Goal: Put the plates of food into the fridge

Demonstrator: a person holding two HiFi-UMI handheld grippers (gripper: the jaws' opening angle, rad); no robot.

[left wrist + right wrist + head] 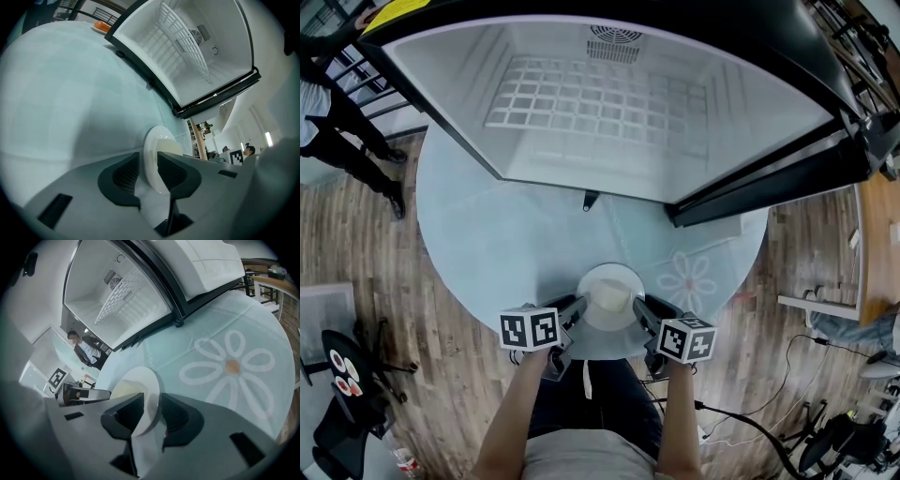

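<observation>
1. The fridge (600,103) lies door-open across the table's far half, its mouth facing the person.
2. On the round table (487,234), a broad stretch of top separates the fridge from the plate.
3. The plate (611,270) sits at the near edge.
4. The left gripper (149,161) and right gripper (152,401) gape, straddling opposite rims without pinching.

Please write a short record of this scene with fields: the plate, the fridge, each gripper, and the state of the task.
plate: white plate with pale food, on the table near its front edge
fridge: fridge open, beyond the plate; wire shelf inside
left gripper: left gripper has its jaws open, with the plate's rim between them
right gripper: right gripper has its jaws open, with the opposite rim between them
task state: plate not yet in the fridge
</observation>
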